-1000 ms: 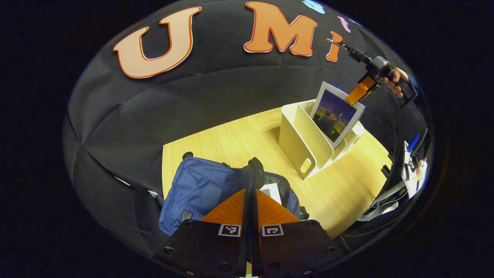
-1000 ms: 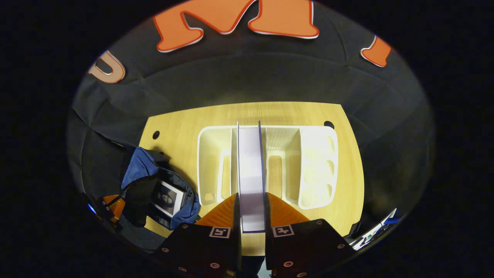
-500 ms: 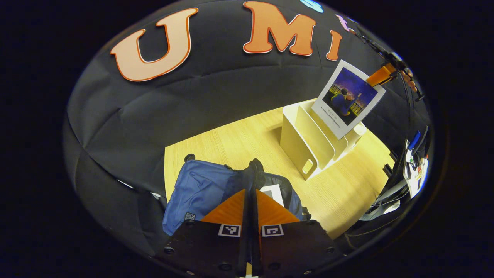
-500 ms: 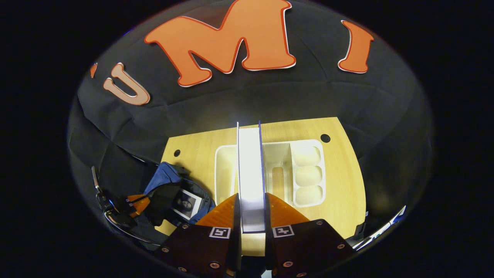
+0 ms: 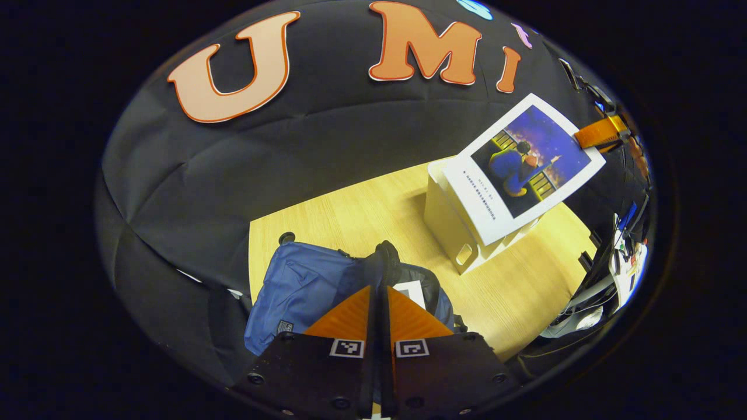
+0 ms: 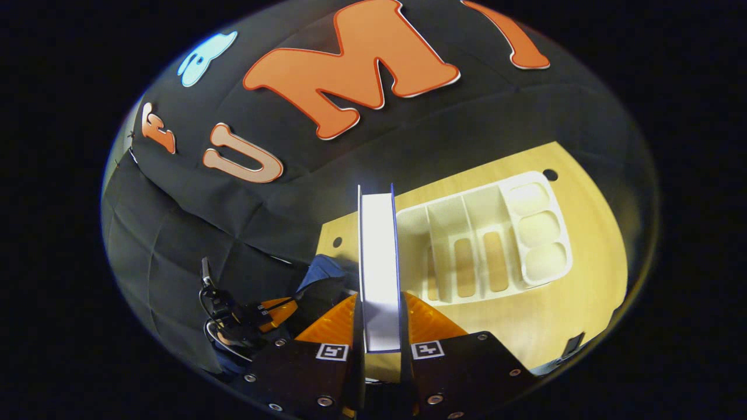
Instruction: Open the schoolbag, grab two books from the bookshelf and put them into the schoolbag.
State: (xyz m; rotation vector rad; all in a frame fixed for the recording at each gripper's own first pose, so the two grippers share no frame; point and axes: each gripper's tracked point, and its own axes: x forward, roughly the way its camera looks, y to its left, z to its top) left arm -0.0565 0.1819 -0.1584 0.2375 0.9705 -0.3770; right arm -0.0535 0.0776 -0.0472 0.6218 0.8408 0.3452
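- Above the worktop (image 5: 350,216), I am carrying the second book (image 6: 379,274) in my right hand-held gripper (image 6: 380,326), with both fingers pressing on its covers near the bottom edge.
- From my left gripper view, that book (image 5: 522,166) is hanging in the air in front of the bookshelf (image 5: 449,224), clear of its slots and tilting towards the schoolbag (image 5: 297,286).
- My left hand-held gripper (image 5: 379,318) is closed, its fingers meeting with almost no gap; it is probably pinching the dark flap of the schoolbag to hold the mouth open, though I cannot tell for certain what lies between the tips.
- Counting books, I am seeing two: one in my right hand-held gripper, and one pale-edged book (image 5: 411,290) sitting inside the open schoolbag.
- Counting the rest: one schoolbag, one bookshelf (image 6: 484,239) with its slots empty, two hand-held grippers.
- Judging progress, I am well past halfway: the schoolbag is open, the first book is in, the second is lifted out.
- What is left is swinging this book across to the schoolbag, lowering it through the opening beside the first, and letting go.
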